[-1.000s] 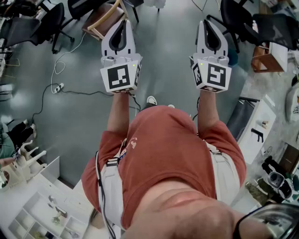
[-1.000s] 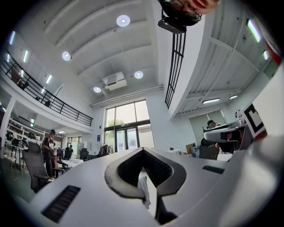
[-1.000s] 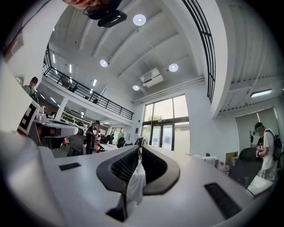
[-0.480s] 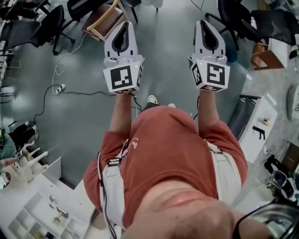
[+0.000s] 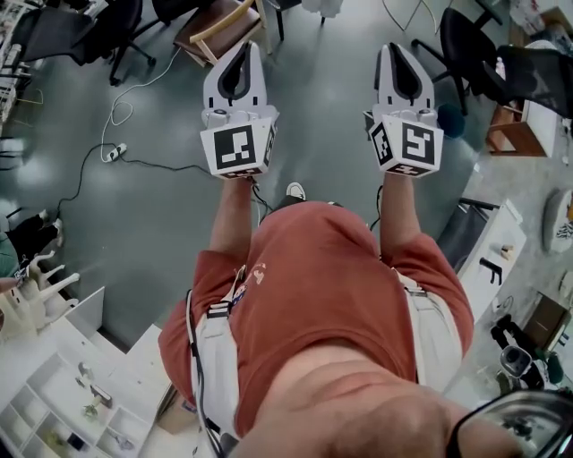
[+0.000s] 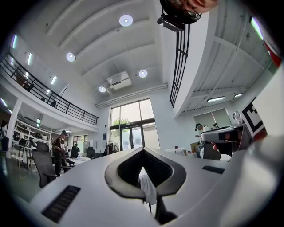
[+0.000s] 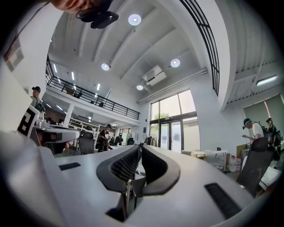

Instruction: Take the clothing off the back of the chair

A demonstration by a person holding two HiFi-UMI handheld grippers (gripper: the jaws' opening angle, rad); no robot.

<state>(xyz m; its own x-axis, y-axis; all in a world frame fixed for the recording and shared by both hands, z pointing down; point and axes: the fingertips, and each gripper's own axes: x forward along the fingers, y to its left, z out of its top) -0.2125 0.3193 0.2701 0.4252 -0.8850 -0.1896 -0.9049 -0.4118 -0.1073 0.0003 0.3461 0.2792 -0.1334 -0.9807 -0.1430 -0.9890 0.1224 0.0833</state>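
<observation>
A white garment (image 6: 147, 187) shows small and far off through the loop of the left jaws, hanging on something dark. My left gripper (image 5: 243, 46) (image 6: 142, 150) is held out in front of the person, its jaw tips touching with nothing between them. My right gripper (image 5: 395, 46) (image 7: 140, 145) is level beside it, also shut and empty. A wooden chair with a brown seat (image 5: 218, 21) stands on the floor just beyond the left gripper in the head view; no clothing shows on it there.
Black office chairs (image 5: 466, 45) stand at the upper right and upper left. A white cable and power strip (image 5: 113, 153) lie on the grey floor at left. White shelving (image 5: 63, 394) is at lower left and a white desk (image 5: 488, 255) at right. People stand far off.
Both grippers stay shut and side by side. The person has moved a little: the wooden chair has slid right along the top edge and the shelving has dropped lower in the head view.
</observation>
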